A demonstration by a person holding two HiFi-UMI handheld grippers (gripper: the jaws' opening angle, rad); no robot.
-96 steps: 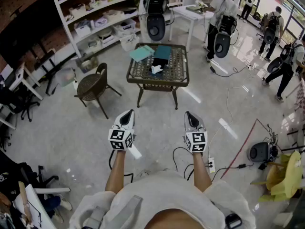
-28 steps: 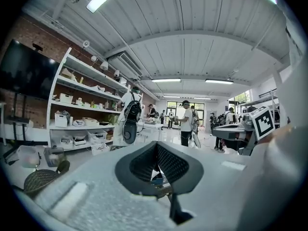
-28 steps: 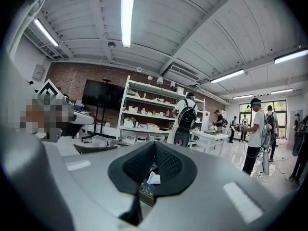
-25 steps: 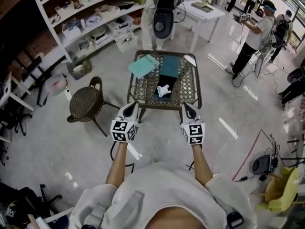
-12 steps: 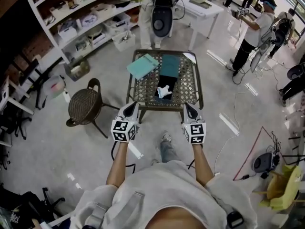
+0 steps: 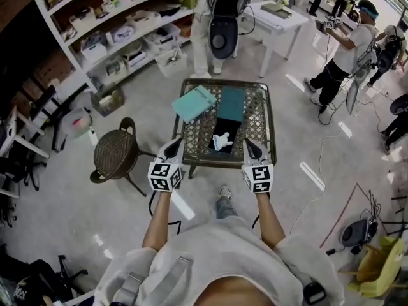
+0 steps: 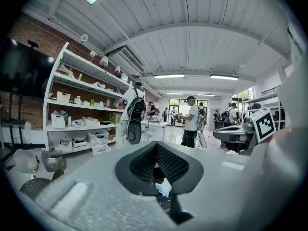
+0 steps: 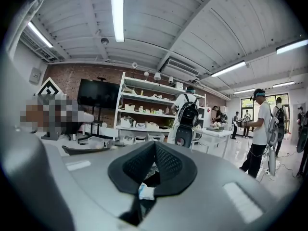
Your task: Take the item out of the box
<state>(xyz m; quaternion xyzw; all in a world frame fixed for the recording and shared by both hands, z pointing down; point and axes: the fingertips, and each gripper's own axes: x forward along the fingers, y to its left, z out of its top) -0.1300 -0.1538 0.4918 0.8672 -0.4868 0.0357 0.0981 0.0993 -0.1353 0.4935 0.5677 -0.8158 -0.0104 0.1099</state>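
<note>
A low lattice-top table stands just ahead of me. On it lies an open dark box with a white item inside. A teal lid and a lighter teal sheet lie behind the box. My left gripper hovers at the table's near left edge, shut and empty. My right gripper hovers at the near right edge, also shut and empty. The box sits between them, slightly farther on. The white item shows past the closed jaws in the left gripper view, and the same item in the right gripper view.
A round wicker chair stands left of the table. Shelving with bins runs along the far left. A person with a backpack rig stands behind the table, beside a white table. Another person stands at right. Cables lie on the floor.
I have walked closer to the table. It now sits right at the gripper tips. Both grippers kept their pose and stayed shut.
</note>
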